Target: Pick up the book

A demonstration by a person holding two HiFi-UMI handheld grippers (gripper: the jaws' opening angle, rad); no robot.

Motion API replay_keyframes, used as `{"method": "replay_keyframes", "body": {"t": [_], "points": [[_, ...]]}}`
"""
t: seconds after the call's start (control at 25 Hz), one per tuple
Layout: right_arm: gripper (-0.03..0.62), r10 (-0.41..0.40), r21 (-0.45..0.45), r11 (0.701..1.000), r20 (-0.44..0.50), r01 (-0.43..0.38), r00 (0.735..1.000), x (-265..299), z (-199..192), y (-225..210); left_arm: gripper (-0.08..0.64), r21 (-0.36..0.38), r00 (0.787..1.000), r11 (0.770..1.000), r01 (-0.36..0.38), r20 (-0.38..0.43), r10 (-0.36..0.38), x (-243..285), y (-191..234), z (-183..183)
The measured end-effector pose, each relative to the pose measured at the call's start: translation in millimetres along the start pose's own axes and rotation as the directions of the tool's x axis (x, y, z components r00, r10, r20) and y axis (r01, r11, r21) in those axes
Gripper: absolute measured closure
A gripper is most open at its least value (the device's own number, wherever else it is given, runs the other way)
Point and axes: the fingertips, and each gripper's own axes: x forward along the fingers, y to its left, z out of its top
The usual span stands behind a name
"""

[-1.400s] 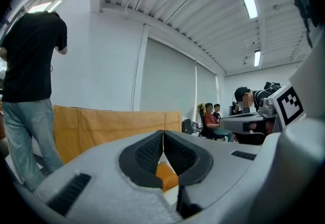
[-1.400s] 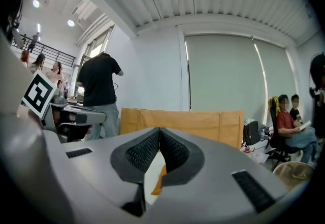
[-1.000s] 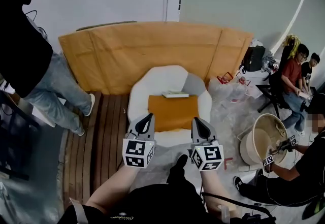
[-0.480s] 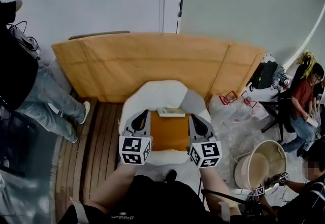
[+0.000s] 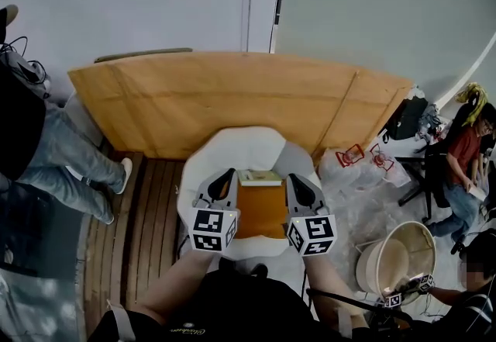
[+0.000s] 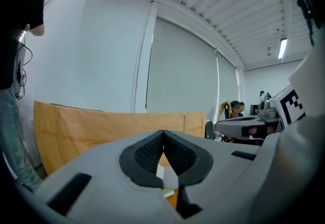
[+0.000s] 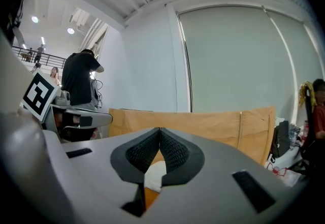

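A thin pale book point(image 5: 260, 177) lies flat at the back of an orange cushion point(image 5: 261, 209) on a white armchair point(image 5: 232, 150). My left gripper point(image 5: 224, 177) hovers over the chair's left side, just left of the book, jaws shut and empty. On the other side my right gripper point(image 5: 294, 180) is also shut with nothing in it. In the left gripper view the left gripper point(image 6: 163, 132) has its pads meeting in front of the cardboard. The right gripper point(image 7: 159, 129) shows the same in its own view, with a bit of the white armchair point(image 7: 154, 174) below.
A tall brown cardboard panel point(image 5: 232, 96) curves behind the chair. Wooden slats point(image 5: 147, 209) cover the floor to the left, where a person in jeans point(image 5: 54, 146) stands. To the right are plastic bags point(image 5: 360, 158), a cream bucket point(image 5: 395, 255) and seated people point(image 5: 465, 154).
Both grippers have moved forward together toward the armchair and now flank the book; the chair and cardboard panel have come closer in the head view. Both jaws stayed shut.
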Motion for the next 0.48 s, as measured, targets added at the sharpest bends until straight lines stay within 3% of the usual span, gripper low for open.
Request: {"method": "replay_keyframes", "body": {"t": [0.2, 0.48], "points": [[0.586, -0.026, 0.005, 1.000, -0.024, 0.026, 0.999, 22, -3, -7, 0.552, 0.000, 0.999, 0.999, 0.036, -0.026, -0.036, 23, 10, -4], [0.586, -0.043, 0.032, 0.998, -0.103, 0.046, 0.994, 39, -42, -14, 0.552, -0.021, 0.993, 0.999, 0.051, -0.101, -0.052, 43, 19, -39]]}}
